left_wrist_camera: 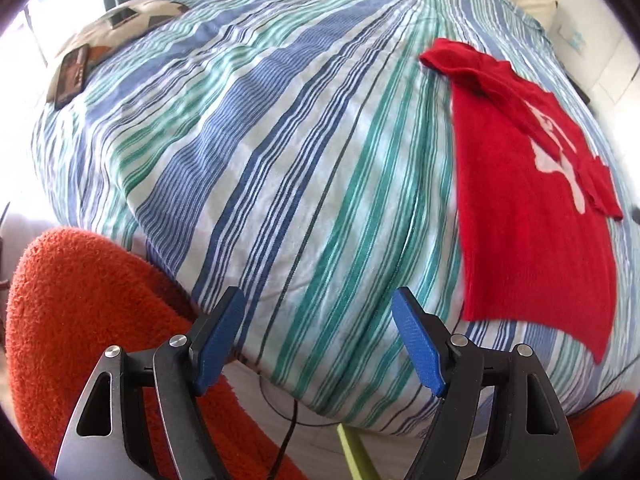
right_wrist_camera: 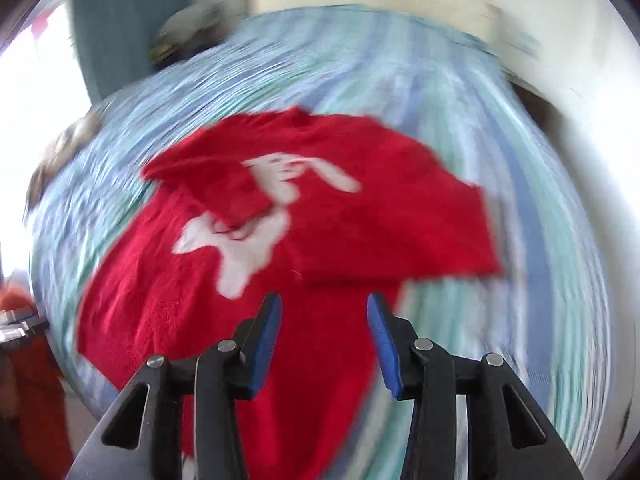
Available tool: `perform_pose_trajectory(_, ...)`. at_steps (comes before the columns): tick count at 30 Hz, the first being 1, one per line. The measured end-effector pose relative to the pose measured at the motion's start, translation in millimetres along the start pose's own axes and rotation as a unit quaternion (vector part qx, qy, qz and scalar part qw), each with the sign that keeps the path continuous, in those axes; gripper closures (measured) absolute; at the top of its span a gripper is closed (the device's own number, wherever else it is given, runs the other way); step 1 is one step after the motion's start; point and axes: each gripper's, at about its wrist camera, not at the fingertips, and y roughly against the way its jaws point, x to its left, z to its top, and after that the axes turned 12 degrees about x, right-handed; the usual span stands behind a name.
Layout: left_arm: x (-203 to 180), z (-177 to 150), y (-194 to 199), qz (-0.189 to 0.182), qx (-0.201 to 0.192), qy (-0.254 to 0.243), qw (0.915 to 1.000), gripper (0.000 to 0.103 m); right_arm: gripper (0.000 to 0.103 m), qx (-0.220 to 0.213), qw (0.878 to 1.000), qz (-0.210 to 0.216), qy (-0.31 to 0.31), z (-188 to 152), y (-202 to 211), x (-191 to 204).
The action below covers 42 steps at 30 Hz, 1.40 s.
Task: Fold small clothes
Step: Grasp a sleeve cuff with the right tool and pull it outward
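A small red shirt (left_wrist_camera: 532, 208) with a white print lies on the striped bedspread (left_wrist_camera: 260, 152), at the right of the left wrist view. Its sleeves are folded in over the body. My left gripper (left_wrist_camera: 318, 304) is open and empty, above the bed's near edge, left of the shirt. In the blurred right wrist view the shirt (right_wrist_camera: 280, 248) fills the middle, with one side folded over. My right gripper (right_wrist_camera: 324, 308) is open and empty, just above the shirt's near hem.
An orange fluffy rug or cushion (left_wrist_camera: 80, 312) sits below the bed at the left. A patterned pillow (left_wrist_camera: 116, 40) lies at the far left of the bed. A cream headboard (right_wrist_camera: 372, 4) stands at the back. A dark cable (left_wrist_camera: 288, 432) runs on the floor.
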Motion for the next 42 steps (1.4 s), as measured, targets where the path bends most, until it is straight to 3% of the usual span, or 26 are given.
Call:
perform_pose_trajectory(2,-3.2,-2.5,0.0,0.011,-0.005,-0.012,0.9999,0.025,0.058,0.014,0.998,-0.015,0.051,20.6,-36.1,18.4)
perform_pose_trajectory(5,-9.6,-5.0,0.1,0.027,-0.007,-0.026,0.9993,0.025,0.061,0.063,0.996,-0.021,0.060,39.2,-94.9,24.6)
perform_pose_trajectory(6,-11.8,-3.5,-0.8,0.029,-0.005,-0.026,0.9992,0.025,0.081,0.066,0.997,-0.023,0.043,41.1,-103.4,18.6)
perform_pose_trajectory(7,-10.0,-2.2,-2.6,0.029,-0.003,-0.025,0.9993,0.025,0.098,0.058,0.998,-0.022,0.021,42.7,-100.8,10.5)
perform_pose_trajectory(9,-5.5,-2.7,-2.3,0.022,-0.002,-0.018,0.9996,0.025,0.099,0.014,0.998,-0.006,-0.063,39.8,-70.5,-25.5)
perform_pose_trajectory(11,-2.0,-0.4,-4.8,0.015,0.003,-0.010,0.9998,0.025,0.099,-0.026,0.992,-0.031,-0.122,26.8,-34.0,-69.0)
perform_pose_trajectory(14,0.8,2.0,-11.0,0.005,0.018,0.000,0.9998,0.025,0.099,-0.058,0.965,-0.082,-0.242,-11.4,18.6,-160.4)
perform_pose_trajectory(15,0.9,1.9,-12.5,0.004,0.021,0.002,0.9998,0.025,0.099,-0.063,0.951,-0.105,-0.285,-30.1,33.1,-194.3)
perform_pose_trajectory(18,-4.0,1.7,-13.8,0.011,0.021,-0.004,0.9997,0.025,0.099,-0.054,0.916,-0.143,-0.372,-74.3,54.5,-265.7)
perform_pose_trajectory(24,-18.9,-4.2,-12.7,0.045,0.005,-0.039,0.9982,0.025,0.099,-0.030,0.875,-0.127,-0.467,-126.0,42.7,-307.6)
perform_pose_trajectory(29,-20.3,-6.1,-14.8,0.062,0.008,-0.047,0.9969,0.025,0.099,0.038,0.879,-0.175,-0.442,-139.8,6.6,-312.7)
perform_pose_trajectory(31,-17.5,-5.0,-15.9,0.060,0.013,-0.041,0.9973,0.025,0.099,0.071,0.874,-0.179,-0.445,-146.3,-11.7,-316.7)
perform_pose_trajectory(33,-15.3,-4.4,-17.3,0.060,0.017,-0.035,0.9974,0.025,0.099,0.083,0.872,-0.181,-0.447,-152.7,-22.4,-319.9)
perform_pose_trajectory(38,-15.5,-4.5,-20.2,0.065,0.018,-0.035,0.9971,0.025,0.100,0.105,0.884,-0.214,-0.403,-144.8,-41.9,-312.2)
perform_pose_trajectory(42,-18.5,-6.4,-22.0,0.066,0.020,-0.044,0.9967,0.025,0.096,0.102,0.886,-0.213,-0.399,-145.2,-40.0,-308.9)
